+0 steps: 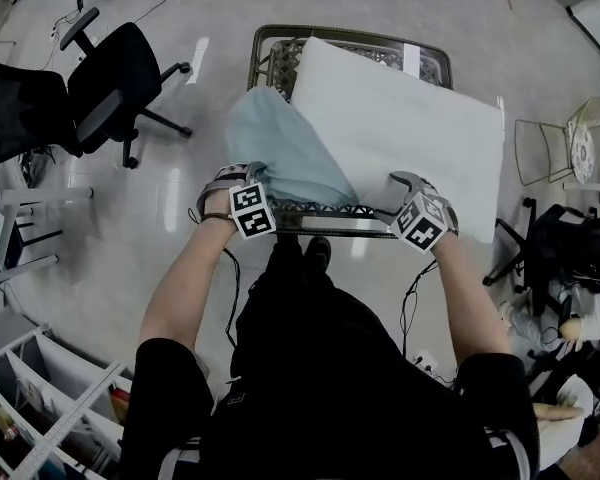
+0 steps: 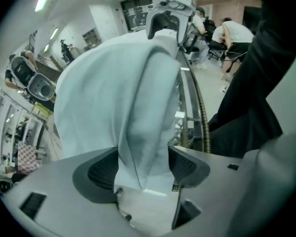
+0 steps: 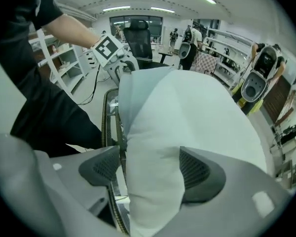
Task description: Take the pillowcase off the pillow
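Mid-strip, I'd say: on the desk (image 1: 325, 34), the blue pillowcase (image 1: 285, 153) covers one end of the pillow (image 1: 400, 128). The left gripper (image 2: 143, 167) has its jaws spread round pillowcase cloth, and the right gripper (image 3: 150, 169) has its jaws spread round a pillow corner. Next, both must clamp and pull apart.

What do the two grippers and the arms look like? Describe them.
Left gripper and right gripper: light grey shells, dark textured pads, each with a cube of black-and-white square markers and a thin black cable. Short black sleeves; forearms bare.
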`<state>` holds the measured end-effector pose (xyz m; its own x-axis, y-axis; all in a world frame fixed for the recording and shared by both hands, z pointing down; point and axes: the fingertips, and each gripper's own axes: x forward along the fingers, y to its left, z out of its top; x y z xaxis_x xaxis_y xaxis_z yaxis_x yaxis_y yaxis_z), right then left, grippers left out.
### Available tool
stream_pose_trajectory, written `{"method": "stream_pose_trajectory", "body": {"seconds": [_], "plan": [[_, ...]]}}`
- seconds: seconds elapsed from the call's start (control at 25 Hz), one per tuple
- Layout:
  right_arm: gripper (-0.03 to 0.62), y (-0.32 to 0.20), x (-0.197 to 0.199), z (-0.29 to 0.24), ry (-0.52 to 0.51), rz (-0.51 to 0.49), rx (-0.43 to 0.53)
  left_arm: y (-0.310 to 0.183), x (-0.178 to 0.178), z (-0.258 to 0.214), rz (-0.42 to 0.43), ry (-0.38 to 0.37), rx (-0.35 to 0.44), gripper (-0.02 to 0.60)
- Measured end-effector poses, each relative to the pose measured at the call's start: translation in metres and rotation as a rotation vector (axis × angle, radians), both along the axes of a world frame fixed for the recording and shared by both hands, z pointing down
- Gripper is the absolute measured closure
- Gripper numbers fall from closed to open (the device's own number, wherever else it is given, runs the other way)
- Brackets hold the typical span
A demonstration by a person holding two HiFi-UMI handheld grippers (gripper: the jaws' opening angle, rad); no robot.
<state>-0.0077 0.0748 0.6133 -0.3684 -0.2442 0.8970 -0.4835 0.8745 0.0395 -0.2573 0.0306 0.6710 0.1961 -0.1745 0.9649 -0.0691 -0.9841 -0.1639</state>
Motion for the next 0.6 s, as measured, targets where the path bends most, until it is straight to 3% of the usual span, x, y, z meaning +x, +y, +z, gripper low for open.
{"method": "stream_pose_trajectory", "body": {"seconds": [0.08,0.12,0.16,0.2,0.36,0.6], "plan": [[0.192,0.0,0.002,0.018,0.064,-0.039,0.07,-0.014,-0.014,0.018,-0.079,-0.072,0.046,0.285],[0.186,-0.001,0.002,0.027,0.111,-0.059,0.108,-0.019,-0.022,0.022,-0.121,-0.099,0.06,0.331],[0.186,-0.002,0.002,0.035,0.161,-0.078,0.145,-0.023,-0.03,0.022,-0.157,-0.116,0.074,0.489],[0.186,-0.002,0.003,0.042,0.206,-0.093,0.179,-0.025,-0.036,0.019,-0.181,-0.126,0.088,0.566],[0.216,-0.006,0.01,0.048,0.279,-0.108,0.243,-0.036,-0.05,-0.006,-0.202,-0.129,0.16,0.568],[0.271,-0.006,0.033,0.037,0.244,-0.059,0.131,-0.08,-0.119,-0.08,-0.38,-0.119,0.302,0.569]]}}
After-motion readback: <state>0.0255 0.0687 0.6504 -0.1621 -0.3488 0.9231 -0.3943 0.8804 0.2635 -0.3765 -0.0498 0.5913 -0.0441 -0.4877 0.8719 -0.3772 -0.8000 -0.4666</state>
